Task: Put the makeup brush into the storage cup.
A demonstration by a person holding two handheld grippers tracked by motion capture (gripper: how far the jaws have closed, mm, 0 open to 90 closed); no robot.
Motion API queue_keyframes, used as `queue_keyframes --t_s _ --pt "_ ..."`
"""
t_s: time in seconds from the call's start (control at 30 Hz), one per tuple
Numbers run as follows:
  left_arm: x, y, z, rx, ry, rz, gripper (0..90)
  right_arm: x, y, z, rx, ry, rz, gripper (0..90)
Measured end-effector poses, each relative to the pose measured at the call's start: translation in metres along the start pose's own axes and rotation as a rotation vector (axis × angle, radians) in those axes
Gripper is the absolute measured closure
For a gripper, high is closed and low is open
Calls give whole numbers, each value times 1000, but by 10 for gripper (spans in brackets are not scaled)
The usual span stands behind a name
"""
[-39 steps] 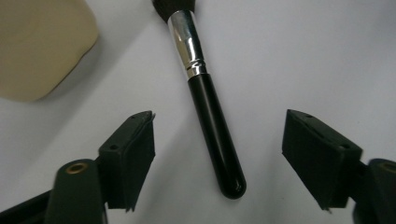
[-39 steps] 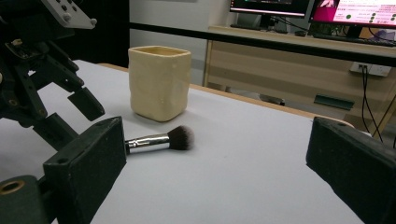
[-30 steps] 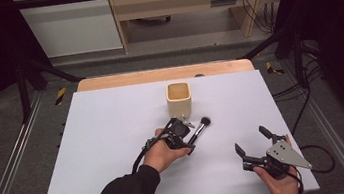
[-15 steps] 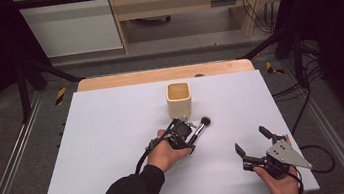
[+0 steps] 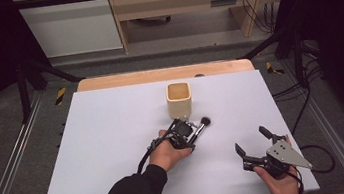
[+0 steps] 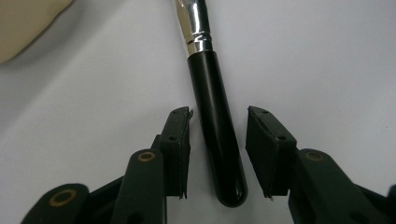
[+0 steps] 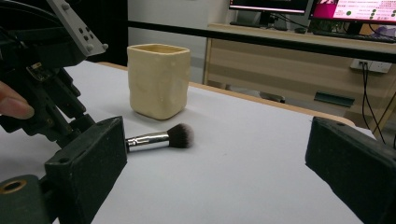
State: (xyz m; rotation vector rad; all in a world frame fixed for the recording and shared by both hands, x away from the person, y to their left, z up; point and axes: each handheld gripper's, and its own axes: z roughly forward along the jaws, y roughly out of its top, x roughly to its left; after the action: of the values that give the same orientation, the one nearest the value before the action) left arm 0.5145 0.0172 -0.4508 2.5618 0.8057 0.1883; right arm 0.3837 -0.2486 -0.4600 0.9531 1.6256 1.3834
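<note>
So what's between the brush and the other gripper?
Just bare white table: the high view shows nothing lying between the brush and the right gripper.

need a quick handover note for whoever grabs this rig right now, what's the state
Left tool: open, jaws on either side of the makeup brush handle, not yet closed on it.
Right tool: open, holding nothing, at the near right of the table.
Brush lies flat on the table, bristles toward the beige cup, just in front of it.
Done: approach.
Left: grip the brush, lift it, probably put it in the cup.
</note>
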Motion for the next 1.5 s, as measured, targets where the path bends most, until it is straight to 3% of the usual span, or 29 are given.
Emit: queue_keyframes --t_s 0.53,0.6,0.73,1.03,1.07,1.13,1.2,1.23,1.3,1.37,1.4,1.43,1.5 --pt "1 0 2 3 -1 -27 698 1 0 0 2 8 0 56" --pt "1 0 3 -10 5 -51 712 0 0 0 2 5 0 57" --pt "3 -2 1 -3 -3 -44 743 0 0 0 1 6 1 57" --pt "6 -14 -3 -68 2 -27 747 0 -1 0 4 4 2 58" --pt "6 -17 -5 -112 9 -36 747 0 -1 0 5 4 0 58" --pt "7 -19 -8 -132 9 -36 747 0 -1 0 5 4 0 58" --pt "10 -27 -18 -205 -4 -52 747 0 -1 0 4 5 -3 57" --pt "10 -27 -18 -205 -4 -52 747 0 -1 0 4 5 -3 57" --pt "12 -34 -30 -272 -15 -43 747 2 0 0 7 9 -2 52" --pt "13 -37 -33 -290 -16 -36 747 3 0 0 9 11 1 48" --pt "13 -42 -39 -324 -7 -35 747 5 0 0 15 22 8 37" --pt "13 -42 -39 -324 -7 -35 747 5 0 0 15 22 8 37" --pt "14 -51 -49 -387 -10 -32 747 11 1 4 32 45 47 14"
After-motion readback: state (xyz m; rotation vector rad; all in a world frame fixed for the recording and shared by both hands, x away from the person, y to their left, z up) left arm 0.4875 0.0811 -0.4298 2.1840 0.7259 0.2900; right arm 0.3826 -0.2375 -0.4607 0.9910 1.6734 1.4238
